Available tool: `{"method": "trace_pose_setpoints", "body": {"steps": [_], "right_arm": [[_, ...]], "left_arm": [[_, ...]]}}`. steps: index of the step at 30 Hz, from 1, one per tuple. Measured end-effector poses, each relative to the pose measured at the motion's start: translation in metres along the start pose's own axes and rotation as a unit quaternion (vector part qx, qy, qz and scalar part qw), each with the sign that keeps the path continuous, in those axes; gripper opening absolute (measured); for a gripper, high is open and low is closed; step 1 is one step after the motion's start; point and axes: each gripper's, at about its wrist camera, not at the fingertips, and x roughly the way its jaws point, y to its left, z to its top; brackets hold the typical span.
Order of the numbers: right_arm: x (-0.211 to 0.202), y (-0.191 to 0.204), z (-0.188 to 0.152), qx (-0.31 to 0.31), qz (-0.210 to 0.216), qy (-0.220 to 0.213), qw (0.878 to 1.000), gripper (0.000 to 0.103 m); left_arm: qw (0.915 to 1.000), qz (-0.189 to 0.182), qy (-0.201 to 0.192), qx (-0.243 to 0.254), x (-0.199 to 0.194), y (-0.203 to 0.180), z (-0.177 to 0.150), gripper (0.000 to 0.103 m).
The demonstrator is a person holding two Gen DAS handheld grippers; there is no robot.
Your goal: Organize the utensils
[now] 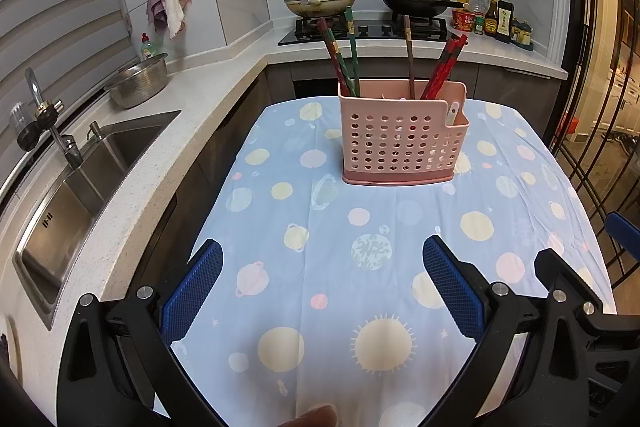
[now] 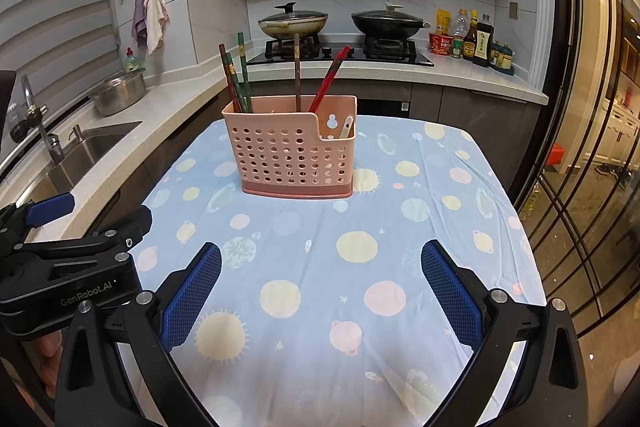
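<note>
A pink perforated utensil holder point(image 1: 402, 141) stands upright on the blue planet-print tablecloth point(image 1: 340, 227) at the table's far end; it also shows in the right wrist view point(image 2: 294, 157). Several chopsticks stand in it: green and dark red ones point(image 1: 344, 55) at the left, a brown one point(image 1: 409, 55) in the middle, red ones point(image 1: 444, 67) at the right. A pale spoon handle point(image 2: 347, 127) sits in the low right compartment. My left gripper point(image 1: 322, 259) is open and empty above the near cloth. My right gripper point(image 2: 320, 261) is open and empty too, beside the left one.
A steel sink point(image 1: 76, 195) and faucet point(image 1: 52, 123) lie on the counter to the left, with a metal colander point(image 1: 138, 83) behind. Two lidded pans point(image 1: 320, 1) sit on the stove at the back. Sauce bottles point(image 1: 494, 15) stand at the back right. A glass door point(image 2: 592, 147) is at the right.
</note>
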Motion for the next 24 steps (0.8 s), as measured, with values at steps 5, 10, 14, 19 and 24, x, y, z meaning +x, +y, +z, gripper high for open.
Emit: {"method": "trace_pose_setpoints", "body": {"steps": [5,10,14,19,24], "right_arm": [[-0.0007,-0.0005,-0.0004,0.001,-0.001,0.000,1.000,0.097],[-0.0014,-0.0007,-0.0011,0.002,-0.002,0.001,1.000,0.097],[-0.0016,-0.0008,-0.0014,0.002,-0.002,0.001,1.000,0.097],[-0.0016,-0.0023,-0.0024,0.003,-0.005,0.001,1.000,0.097],[-0.0011,-0.0040,-0.0038,0.005,-0.007,0.003,1.000,0.097]], "left_arm": [[1.0000,-0.001,0.001,0.001,0.0000,-0.0004,-0.0005,0.096],[1.0000,-0.004,0.002,0.000,0.0003,0.0002,-0.0012,0.096],[1.0000,-0.003,0.001,0.001,0.0002,0.0004,-0.0011,0.096],[0.9999,0.002,0.006,-0.010,0.0032,0.0039,-0.0032,0.096],[0.9999,0.006,0.008,-0.013,0.0049,0.0065,-0.0041,0.096]]}}
